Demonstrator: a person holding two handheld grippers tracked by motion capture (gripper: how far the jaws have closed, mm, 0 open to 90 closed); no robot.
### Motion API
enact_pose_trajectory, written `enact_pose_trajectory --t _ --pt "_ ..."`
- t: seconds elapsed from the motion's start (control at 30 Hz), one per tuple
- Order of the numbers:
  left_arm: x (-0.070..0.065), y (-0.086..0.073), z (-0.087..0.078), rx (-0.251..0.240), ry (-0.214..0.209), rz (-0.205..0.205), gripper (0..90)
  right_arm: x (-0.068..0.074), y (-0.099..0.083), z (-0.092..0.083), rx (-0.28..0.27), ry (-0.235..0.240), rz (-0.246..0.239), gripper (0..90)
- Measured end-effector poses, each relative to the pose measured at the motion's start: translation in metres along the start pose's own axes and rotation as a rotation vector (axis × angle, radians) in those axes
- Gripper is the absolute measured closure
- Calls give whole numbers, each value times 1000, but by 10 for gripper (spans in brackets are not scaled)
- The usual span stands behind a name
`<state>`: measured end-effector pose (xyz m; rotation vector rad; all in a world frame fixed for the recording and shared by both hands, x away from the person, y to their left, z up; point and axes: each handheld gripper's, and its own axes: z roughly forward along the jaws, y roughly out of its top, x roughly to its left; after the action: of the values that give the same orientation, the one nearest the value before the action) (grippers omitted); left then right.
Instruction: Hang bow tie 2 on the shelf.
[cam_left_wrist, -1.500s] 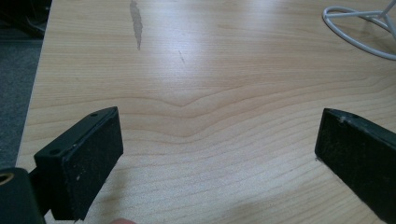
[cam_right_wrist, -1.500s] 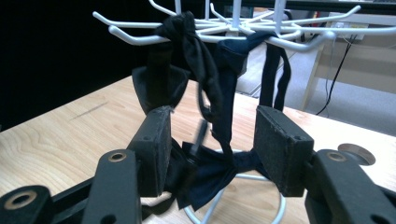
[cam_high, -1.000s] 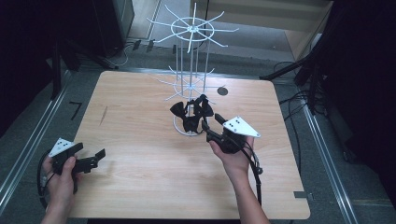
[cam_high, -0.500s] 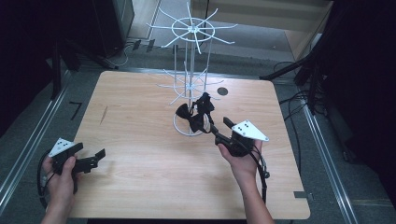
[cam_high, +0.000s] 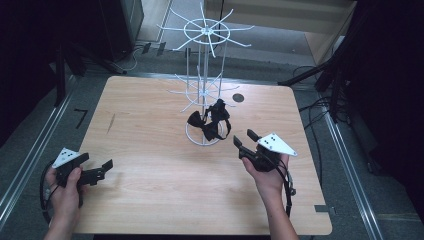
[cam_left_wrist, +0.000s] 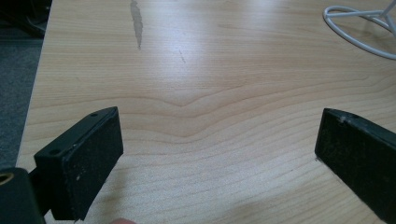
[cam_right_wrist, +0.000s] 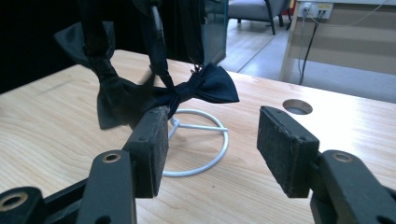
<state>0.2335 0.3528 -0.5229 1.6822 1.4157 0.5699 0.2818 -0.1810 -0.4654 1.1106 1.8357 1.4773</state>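
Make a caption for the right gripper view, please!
Open right gripper faces black bow ties hanging above the white stand's ring base.

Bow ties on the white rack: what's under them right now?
Under the bow ties sits the rack's white ring base on the wooden table. The ties hide where the pole meets the ring and part of the ring's far side.

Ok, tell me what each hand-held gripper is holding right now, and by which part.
Nothing. The right hand-held gripper stands open just short of the bow ties; the left hand-held gripper is open over the bare table.
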Motion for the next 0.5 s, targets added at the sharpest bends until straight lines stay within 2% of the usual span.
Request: enact_pose_trajectory --t 0.07,0.5 --pt "0 0 0 1 0 1 13 -2 -1 -3 -8 6 11 439" --pt "0 0 0 1 -1 1 14 -21 -14 -21 3 -28 31 427"
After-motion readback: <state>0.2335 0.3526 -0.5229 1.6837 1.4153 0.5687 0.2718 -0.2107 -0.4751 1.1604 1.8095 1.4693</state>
